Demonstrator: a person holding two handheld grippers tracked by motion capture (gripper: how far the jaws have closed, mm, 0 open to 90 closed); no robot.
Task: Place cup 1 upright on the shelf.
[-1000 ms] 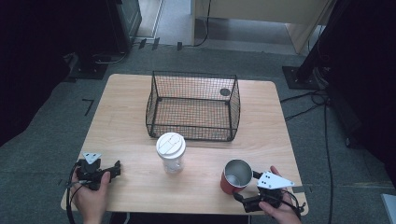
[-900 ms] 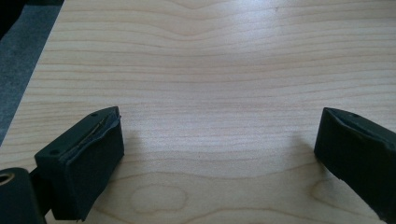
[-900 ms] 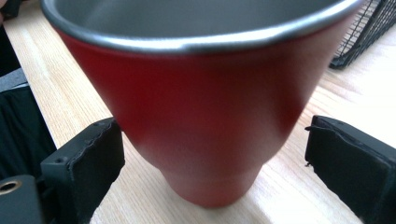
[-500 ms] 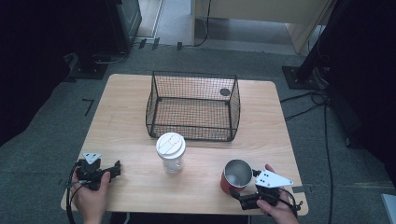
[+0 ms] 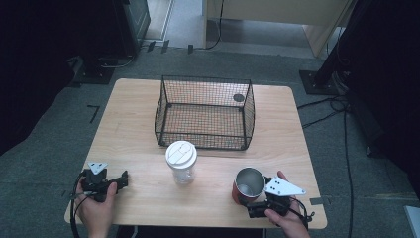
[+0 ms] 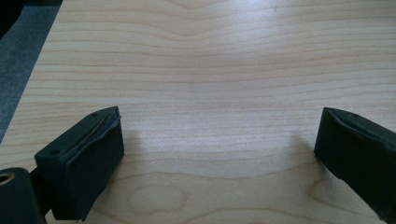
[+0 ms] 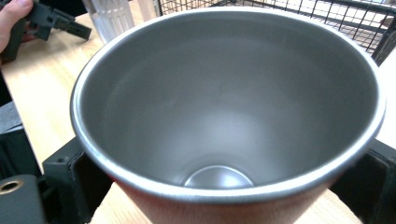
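Cup in red with a bare steel inside stands upright near the front right corner of the counter, and my right tongs sit around its base, one jaw on each side; I cannot tell whether they are pressing on it yet. I judge the grasp is the step in hand: I'd close evenly on the lower wall, since the cup tapers and its smooth metal could slip upward out of a loose grip. My left tongs rest wide open and empty on the pale wood grain. A clear ribbed tumbler with a white lid stands just before the black wire basket.
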